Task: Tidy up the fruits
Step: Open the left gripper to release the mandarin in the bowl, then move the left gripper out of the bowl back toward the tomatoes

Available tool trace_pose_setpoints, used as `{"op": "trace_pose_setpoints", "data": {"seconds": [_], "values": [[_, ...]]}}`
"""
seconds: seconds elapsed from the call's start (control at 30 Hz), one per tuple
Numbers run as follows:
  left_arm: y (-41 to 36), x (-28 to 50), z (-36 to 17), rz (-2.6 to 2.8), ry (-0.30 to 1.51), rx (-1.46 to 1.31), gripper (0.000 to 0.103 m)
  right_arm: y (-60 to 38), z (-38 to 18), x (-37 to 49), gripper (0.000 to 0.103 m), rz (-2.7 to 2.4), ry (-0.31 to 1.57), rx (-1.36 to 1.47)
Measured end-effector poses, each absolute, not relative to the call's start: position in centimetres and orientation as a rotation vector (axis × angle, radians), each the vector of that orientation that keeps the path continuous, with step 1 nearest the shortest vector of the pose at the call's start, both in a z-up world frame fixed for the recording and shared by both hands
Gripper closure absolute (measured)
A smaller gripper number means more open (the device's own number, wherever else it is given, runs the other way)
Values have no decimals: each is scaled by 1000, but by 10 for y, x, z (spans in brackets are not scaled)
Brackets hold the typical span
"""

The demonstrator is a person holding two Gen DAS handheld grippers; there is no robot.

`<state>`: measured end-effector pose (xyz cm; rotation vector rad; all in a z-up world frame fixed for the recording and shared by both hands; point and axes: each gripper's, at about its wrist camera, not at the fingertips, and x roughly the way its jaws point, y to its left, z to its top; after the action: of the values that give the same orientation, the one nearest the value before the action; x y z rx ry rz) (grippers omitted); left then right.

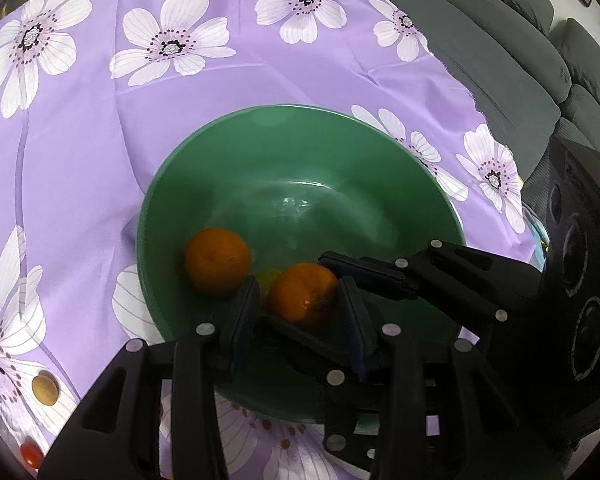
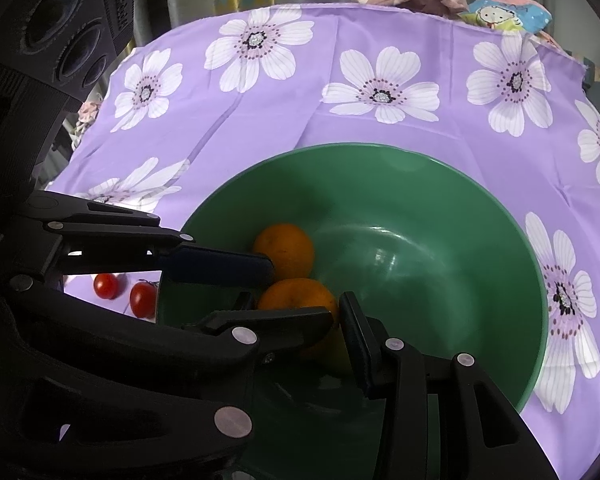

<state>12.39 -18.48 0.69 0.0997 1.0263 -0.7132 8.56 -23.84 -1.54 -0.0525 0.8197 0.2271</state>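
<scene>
Clearly both grippers crowd the green bowl (image 1: 172,200): left gripper (image 1: 298,308), jaws parted around one orange (image 1: 304,294) without visibly pinching; right gripper (image 2: 296,320), jaws apart, nothing held. A second orange (image 1: 218,266) lies beside. Likely risks: grippers colliding, fruit rolling, tomatoes (image 2: 107,286) forgotten outside

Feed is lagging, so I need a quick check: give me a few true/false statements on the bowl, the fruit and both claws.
1. Two oranges lie in the green bowl. True: one orange farther in, the other orange nearer the claws.
2. The bowl is tipped on its side. False: it sits upright on the purple flowered cloth.
3. Two red tomatoes lie on the cloth outside the bowl. True.
4. The left claw is clamped shut on an orange. False: it is open, its fingers either side of the fruit.
5. The right claw reaches over the bowl. True.
</scene>
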Motion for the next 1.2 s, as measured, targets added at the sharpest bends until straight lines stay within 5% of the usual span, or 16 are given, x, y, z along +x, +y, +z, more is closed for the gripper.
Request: {"op": "trace_pose_setpoints", "data": {"seconds": [1.2], "values": [[-96, 84, 56, -495, 895, 10, 52, -264, 21, 27, 59, 167, 739, 0]]}}
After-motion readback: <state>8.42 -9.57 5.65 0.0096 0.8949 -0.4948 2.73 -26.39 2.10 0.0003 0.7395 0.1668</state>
